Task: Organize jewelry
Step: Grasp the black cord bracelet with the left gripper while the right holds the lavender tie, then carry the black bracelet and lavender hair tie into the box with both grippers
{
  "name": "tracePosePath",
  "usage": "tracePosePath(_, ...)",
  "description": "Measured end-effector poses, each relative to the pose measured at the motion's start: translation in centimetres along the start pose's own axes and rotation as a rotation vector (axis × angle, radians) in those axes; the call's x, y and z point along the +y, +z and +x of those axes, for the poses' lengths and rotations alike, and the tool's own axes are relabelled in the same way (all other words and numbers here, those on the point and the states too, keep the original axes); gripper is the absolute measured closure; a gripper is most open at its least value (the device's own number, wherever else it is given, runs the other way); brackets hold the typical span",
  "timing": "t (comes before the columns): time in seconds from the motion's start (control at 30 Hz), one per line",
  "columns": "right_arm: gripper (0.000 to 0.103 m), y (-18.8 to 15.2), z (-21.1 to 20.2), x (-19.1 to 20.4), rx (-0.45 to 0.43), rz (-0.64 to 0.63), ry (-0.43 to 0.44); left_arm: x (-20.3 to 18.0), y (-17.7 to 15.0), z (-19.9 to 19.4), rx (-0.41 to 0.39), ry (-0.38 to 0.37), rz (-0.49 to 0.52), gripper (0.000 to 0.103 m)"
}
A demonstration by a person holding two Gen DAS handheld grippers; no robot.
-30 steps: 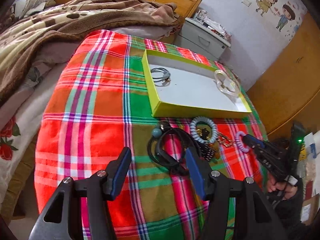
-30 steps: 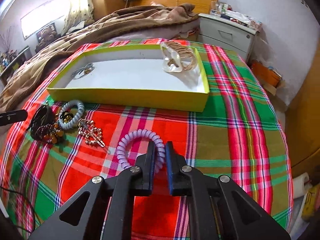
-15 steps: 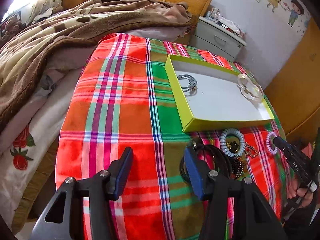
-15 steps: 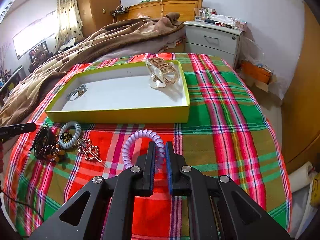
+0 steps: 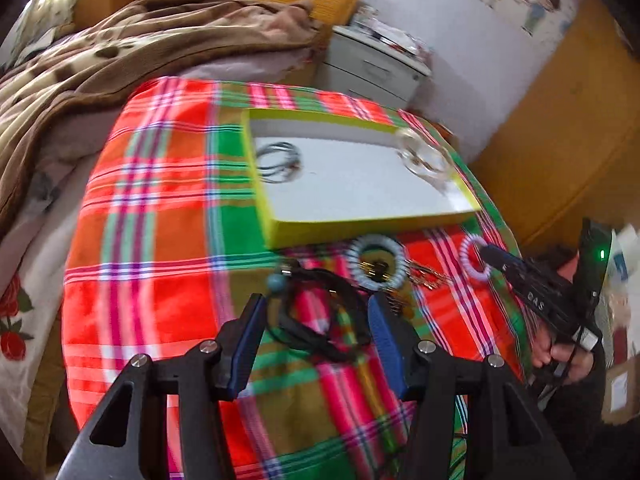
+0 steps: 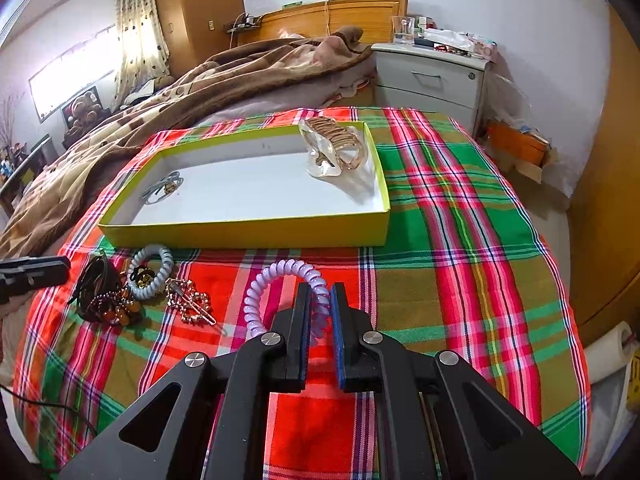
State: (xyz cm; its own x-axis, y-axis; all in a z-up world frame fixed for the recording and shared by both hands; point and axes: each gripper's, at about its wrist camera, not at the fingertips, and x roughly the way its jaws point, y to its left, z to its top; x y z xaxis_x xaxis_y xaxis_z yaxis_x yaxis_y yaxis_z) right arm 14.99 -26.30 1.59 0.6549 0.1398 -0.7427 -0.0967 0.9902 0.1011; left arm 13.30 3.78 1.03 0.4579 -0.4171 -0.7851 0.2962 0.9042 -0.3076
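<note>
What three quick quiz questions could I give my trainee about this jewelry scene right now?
1. True or false: the right gripper is shut on the purple coil hair tie.
2. How many items lie inside the yellow box?
3. Which item lies nearest the open left gripper: A) the black cord, B) the clear hair claw, C) the grey hair ties?

Key:
1. True; its pads pinch the coil.
2. Two: the hair claw and the grey hair ties.
3. A; the cord lies between the fingers, not gripped.
</note>
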Motion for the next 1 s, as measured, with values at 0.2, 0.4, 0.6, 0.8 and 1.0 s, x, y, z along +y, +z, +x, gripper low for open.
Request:
tracePosePath(0.2,0.093,-0.2,-0.3,-0.2,-0.007,0.007,0.007,-1.7,-0.3,1.8,0.044,0.111,0.070,0.060)
tracePosePath(0.4,0.093,-0.1,-0.4,-0.1,-0.014,0.011,0.019,-2.2,-0.2,2.2,0.042,0.182,0.113,0.068)
tracePosePath(0.6,0.093,0.0,-0.7,0.2,-0.024,0.005,0.029,-3.0,-0.3,2.6,0.044,0.266,0.169,0.078)
tracePosePath(0.8,0.093,0.0,-0.9,0.1,-0.031,0.012,0.027,-2.8,-0.1,2.6,0.041,0.275,0.162,0.098)
tracePosePath(1.0,0.093,0.0,-1.0,0.1,-0.036,0.012,0.025,-2.6,0.1,1.8,0.005,0.250,0.129,0.099)
